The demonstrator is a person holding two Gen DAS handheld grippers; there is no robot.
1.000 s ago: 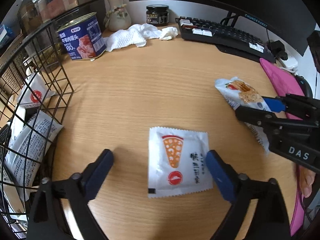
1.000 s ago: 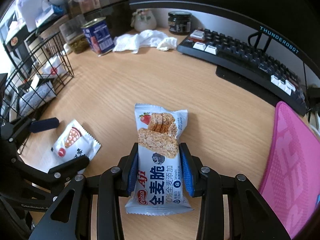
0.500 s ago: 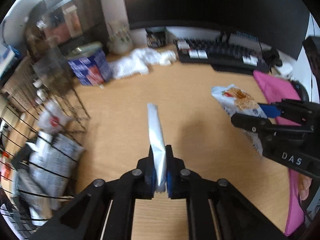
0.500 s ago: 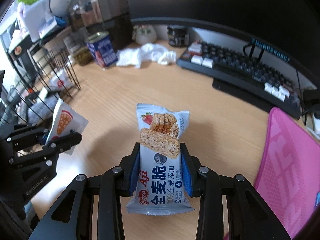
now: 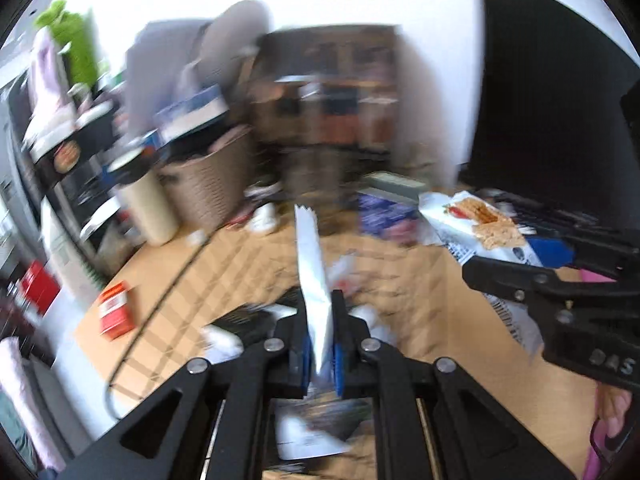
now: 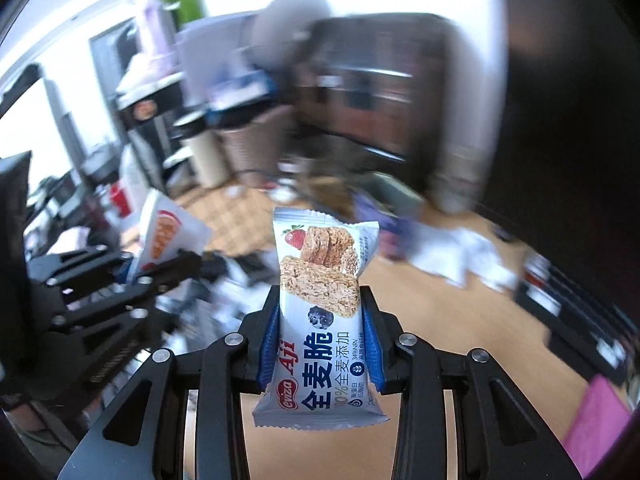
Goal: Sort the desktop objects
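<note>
My left gripper (image 5: 320,344) is shut on a white pizza-print sachet (image 5: 312,280), seen edge-on and held up in the air above the wire basket (image 5: 224,280). The sachet's printed face shows in the right wrist view (image 6: 166,236), with the left gripper (image 6: 132,276) at the left. My right gripper (image 6: 320,344) is shut on a white whole-wheat cracker packet (image 6: 320,308), also lifted. The packet (image 5: 476,224) and right gripper (image 5: 560,264) show at the right of the left wrist view. Both views are motion-blurred.
White packets (image 5: 312,424) lie in the basket below my left gripper. A blue can (image 5: 384,216) and crumpled white tissue (image 6: 460,256) sit on the wooden desk (image 6: 460,320). The keyboard (image 6: 576,304) and pink pad (image 6: 596,416) are at the right. A brown bin (image 5: 204,192) stands on the floor beyond.
Both grippers have risen and swung left with their packets. The left gripper, shut on the sachet, now hangs over the wire basket; the view now shows the room beyond the desk.
</note>
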